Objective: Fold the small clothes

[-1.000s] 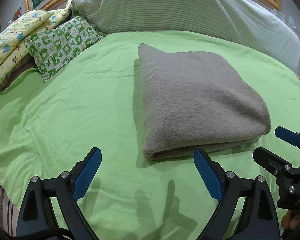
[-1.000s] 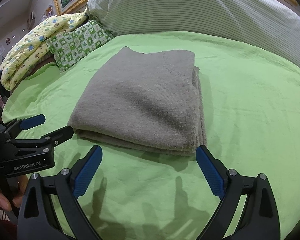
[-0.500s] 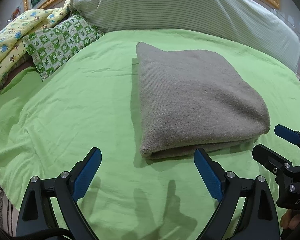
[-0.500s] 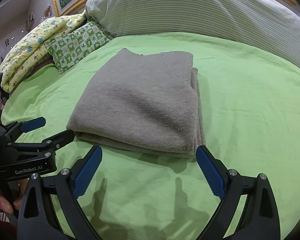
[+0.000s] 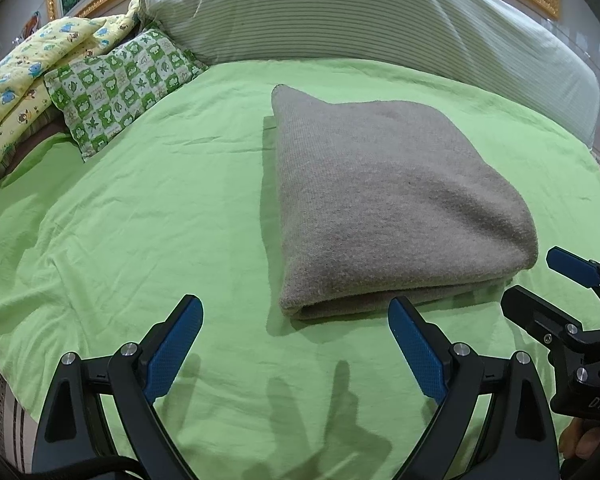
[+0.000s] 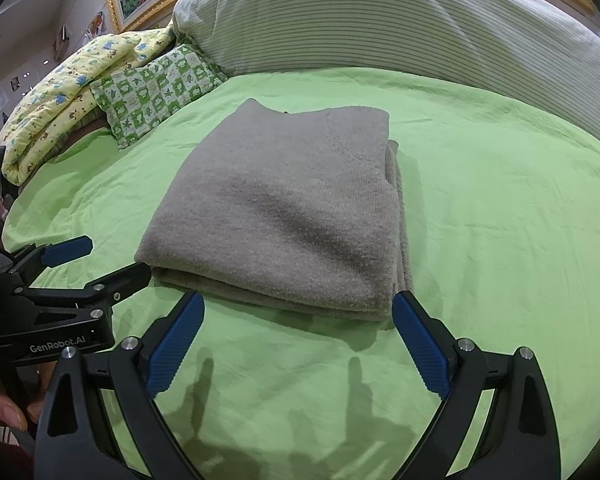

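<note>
grey knitted garment (image 5: 384, 200) lies folded into a thick rectangle on the lime green bed sheet (image 5: 140, 216), its layered edges showing at the near side and along its right edge in the right wrist view. left gripper (image 5: 296, 320) hovers just short of the near left corner with its blue pads spread wide and nothing between them. right gripper (image 6: 298, 314) hovers at the near edge, jaws likewise wide apart and empty. striped pillow (image 5: 360, 12) sits beyond the garment; a green checked cushion (image 5: 120, 80) and yellow printed quilt (image 5: 16, 80) lie far left.
</note>
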Demonstrator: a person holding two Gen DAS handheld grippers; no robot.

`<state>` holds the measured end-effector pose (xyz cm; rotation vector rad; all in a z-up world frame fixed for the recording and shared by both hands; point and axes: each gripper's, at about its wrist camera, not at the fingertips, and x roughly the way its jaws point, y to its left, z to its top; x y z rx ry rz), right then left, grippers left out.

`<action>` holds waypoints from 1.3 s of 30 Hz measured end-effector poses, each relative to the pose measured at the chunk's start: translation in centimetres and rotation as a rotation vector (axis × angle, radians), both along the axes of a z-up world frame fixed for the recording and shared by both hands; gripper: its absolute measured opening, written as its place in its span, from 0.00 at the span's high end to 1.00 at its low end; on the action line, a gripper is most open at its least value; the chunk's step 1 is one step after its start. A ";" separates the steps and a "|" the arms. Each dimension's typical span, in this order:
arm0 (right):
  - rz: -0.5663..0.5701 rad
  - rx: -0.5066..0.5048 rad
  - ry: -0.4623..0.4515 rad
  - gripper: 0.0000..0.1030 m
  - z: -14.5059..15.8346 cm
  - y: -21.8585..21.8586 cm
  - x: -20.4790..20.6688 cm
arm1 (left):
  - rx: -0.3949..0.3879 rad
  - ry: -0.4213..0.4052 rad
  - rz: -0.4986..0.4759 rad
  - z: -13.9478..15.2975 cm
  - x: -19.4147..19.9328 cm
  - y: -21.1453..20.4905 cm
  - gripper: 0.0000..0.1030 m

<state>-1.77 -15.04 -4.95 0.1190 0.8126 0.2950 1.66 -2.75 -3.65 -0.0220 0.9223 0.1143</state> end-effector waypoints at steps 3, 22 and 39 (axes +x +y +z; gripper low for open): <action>-0.004 0.001 -0.002 0.08 0.1 -0.1 0.0 | 0.001 0.000 -0.001 0.0 0.0 -0.1 0.08; -0.006 0.010 -0.005 0.08 0.1 -0.5 0.2 | 0.004 0.004 -0.001 0.1 -0.1 -0.3 0.08; -0.008 0.009 -0.006 0.08 0.1 -0.5 0.2 | 0.001 0.002 0.005 0.1 -0.1 -0.3 0.07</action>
